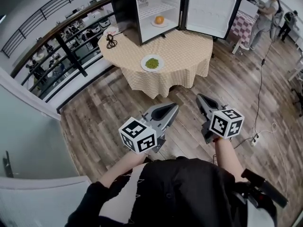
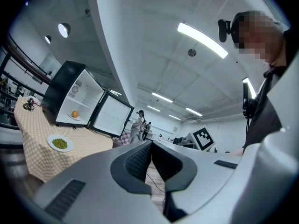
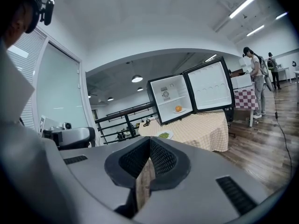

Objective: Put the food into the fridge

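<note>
left grey two-jaw gripper [image 1: 171, 109] clenched, empty | right grey two-jaw gripper [image 1: 202, 100] likewise | white round plate of green food [image 1: 152, 63] on check-clothed round table [image 1: 189, 51], 12 o'clock of both grippers; open black mini fridge [image 1: 124, 8] beyond | probably light, rigid, slippery, contents loose: pinch rim at 6 o'clock, keep level

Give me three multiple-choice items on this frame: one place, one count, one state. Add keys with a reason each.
1. Where is the plate of green food?
A. on the table, in front of the fridge
B. on a fridge shelf
C. on the floor

2. How many pieces of food lie inside the fridge?
A. none
B. one
C. three

3. What state is the fridge door in?
A. shut
B. swung wide open
C. lying on the table

Answers:
1 A: the plate rests on the checked cloth, outside the fridge.
2 B: only the orange, on its own plate, is inside.
3 B: the door's white inner side shows beside the open cabinet.
</note>
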Demonstrator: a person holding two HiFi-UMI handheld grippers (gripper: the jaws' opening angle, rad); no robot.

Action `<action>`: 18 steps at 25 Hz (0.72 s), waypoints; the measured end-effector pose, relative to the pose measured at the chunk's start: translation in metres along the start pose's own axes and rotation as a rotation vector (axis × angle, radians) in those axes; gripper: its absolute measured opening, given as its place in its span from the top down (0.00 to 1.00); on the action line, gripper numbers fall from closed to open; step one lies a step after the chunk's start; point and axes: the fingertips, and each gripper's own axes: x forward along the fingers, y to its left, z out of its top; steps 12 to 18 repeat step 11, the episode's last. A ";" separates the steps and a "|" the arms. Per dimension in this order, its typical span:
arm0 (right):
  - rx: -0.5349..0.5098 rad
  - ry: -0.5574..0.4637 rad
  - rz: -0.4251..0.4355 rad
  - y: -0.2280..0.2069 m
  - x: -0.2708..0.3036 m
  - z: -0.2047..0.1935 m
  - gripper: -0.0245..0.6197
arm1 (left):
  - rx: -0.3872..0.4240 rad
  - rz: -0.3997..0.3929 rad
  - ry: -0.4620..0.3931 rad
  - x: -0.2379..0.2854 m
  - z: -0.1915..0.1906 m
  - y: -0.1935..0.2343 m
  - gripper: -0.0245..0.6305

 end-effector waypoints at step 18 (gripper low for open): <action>0.000 -0.012 -0.005 0.018 -0.021 -0.020 0.94 | 0.014 -0.006 0.003 -0.020 -0.009 -0.022 0.95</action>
